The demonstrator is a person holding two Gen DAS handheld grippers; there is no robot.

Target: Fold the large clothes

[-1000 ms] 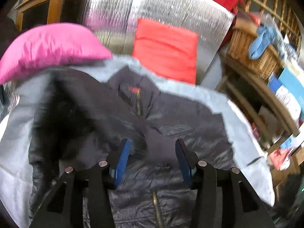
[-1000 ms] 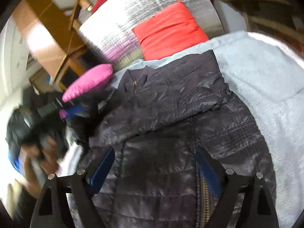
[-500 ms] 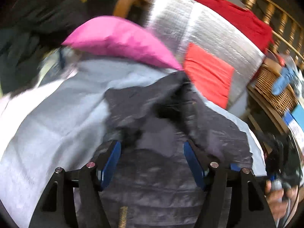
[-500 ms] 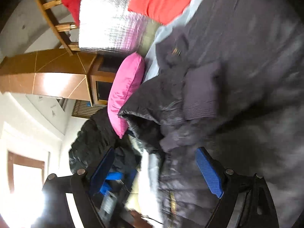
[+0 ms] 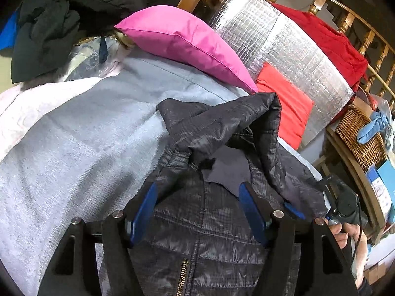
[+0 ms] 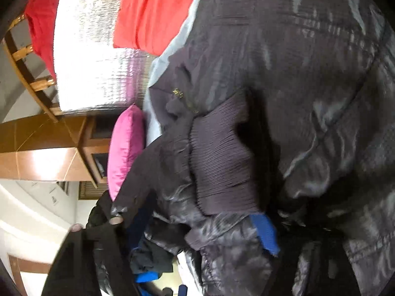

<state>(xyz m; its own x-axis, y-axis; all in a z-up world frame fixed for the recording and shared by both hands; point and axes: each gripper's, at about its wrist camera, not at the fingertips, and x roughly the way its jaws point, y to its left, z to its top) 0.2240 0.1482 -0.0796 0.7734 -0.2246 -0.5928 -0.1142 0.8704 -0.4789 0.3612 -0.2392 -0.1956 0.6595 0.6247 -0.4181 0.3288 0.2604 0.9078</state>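
Note:
A dark quilted jacket (image 5: 209, 222) lies on a grey blanket (image 5: 74, 148), zipper up, with one sleeve and its ribbed cuff (image 6: 219, 162) folded across the chest. My left gripper (image 5: 197, 212) hovers open just over the jacket's front above the zipper, and nothing is pinched between its blue pads. My right gripper (image 6: 200, 229) is rolled on its side at the jacket's edge. Its jaws are closing, and a bunch of jacket fabric fills the gap and presses against the pads (image 6: 265, 231). In the left wrist view a hand (image 5: 345, 231) holds that gripper at the jacket's right side.
At the head of the bed are a pink pillow (image 5: 187, 42), a red cushion (image 5: 284, 103) and a silver foil mat (image 5: 284, 37) against wooden rails. A wicker basket (image 5: 360, 138) stands on a shelf to the right. Dark clothes (image 5: 49, 24) are piled at the far left.
The sleeve now lies folded over the jacket's chest. My left gripper swung sideways and its jaws widened. My right gripper rolled onto its side, dropped to the jacket's edge and narrowed on fabric.

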